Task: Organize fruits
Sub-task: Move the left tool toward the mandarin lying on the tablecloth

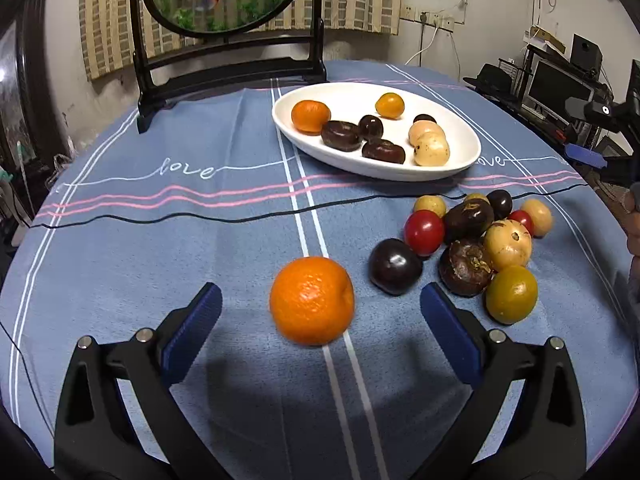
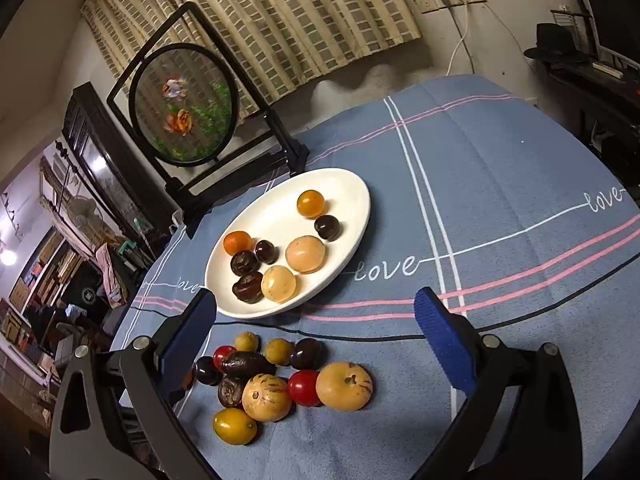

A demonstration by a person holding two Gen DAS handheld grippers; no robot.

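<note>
Left tool wide open, holding nothing; loose orange sits on the bench between its fingers, apparently untouched. Right tool wide open, empty, over the fruit pile near the white plate. The plate holds several fruits, including a second orange.

table, blue cloth | white plate | loose fruit pile | orange | framed screen
</note>
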